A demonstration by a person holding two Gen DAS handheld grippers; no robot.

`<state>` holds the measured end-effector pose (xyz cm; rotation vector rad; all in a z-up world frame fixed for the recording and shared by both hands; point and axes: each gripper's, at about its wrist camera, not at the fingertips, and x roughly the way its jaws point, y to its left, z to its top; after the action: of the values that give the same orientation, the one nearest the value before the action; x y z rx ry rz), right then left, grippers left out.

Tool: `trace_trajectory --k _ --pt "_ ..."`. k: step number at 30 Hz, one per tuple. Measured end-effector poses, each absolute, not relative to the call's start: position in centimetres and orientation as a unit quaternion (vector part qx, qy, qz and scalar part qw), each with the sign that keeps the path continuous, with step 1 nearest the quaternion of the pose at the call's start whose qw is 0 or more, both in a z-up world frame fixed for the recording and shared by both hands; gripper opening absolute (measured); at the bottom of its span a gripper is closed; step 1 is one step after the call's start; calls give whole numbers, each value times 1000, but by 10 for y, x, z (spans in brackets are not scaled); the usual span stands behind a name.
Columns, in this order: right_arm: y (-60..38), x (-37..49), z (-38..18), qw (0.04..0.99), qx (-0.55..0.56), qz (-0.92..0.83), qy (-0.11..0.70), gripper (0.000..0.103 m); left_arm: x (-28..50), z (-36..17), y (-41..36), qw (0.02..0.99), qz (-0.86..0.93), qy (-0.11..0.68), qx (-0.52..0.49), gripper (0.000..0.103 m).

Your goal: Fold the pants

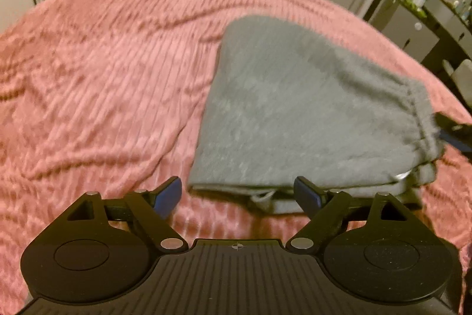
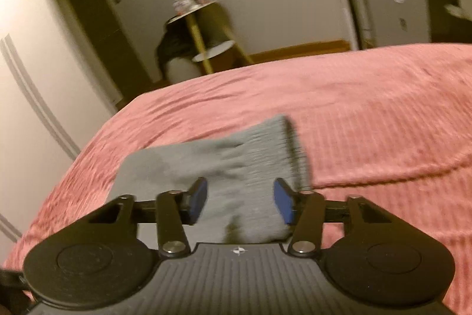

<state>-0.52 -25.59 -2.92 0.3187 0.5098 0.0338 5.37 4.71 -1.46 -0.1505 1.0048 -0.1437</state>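
Left tool (image 1: pixel 239 194): fingers spread apart, gripping nothing, just short of the near edge of the pants (image 1: pixel 309 114). Right tool (image 2: pixel 240 201): fingers apart, grey fabric lying between them unclamped. The pants lie folded at right of centre in the left view, on a pink ribbed bedspread (image 1: pixel 103 73).

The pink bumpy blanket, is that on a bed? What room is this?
Most likely a bedroom. The pink ribbed blanket covers a wide, soft surface like a bed, grey pants lie folded on it, and a small side table and a low cabinet stand by the wall.
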Motion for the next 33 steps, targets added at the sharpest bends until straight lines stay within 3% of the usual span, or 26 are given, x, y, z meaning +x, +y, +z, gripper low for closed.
trace_trajectory --k 8,20,24,28,33 --pt "-237 8 -55 946 126 19 298 37 73 -12 35 881 -67 467 -42 92" --pt "-229 16 -71 926 111 48 358 37 103 -67 35 855 -94 508 -44 91" --pt "-235 18 -54 927 127 63 347 37 111 -51 52 854 -99 505 -73 81" --pt "-245 35 -32 941 136 44 307 37 130 -24 48 883 -112 449 -71 86" --pt "-244 84 -39 936 90 22 340 36 174 -37 31 892 -96 437 -62 91"
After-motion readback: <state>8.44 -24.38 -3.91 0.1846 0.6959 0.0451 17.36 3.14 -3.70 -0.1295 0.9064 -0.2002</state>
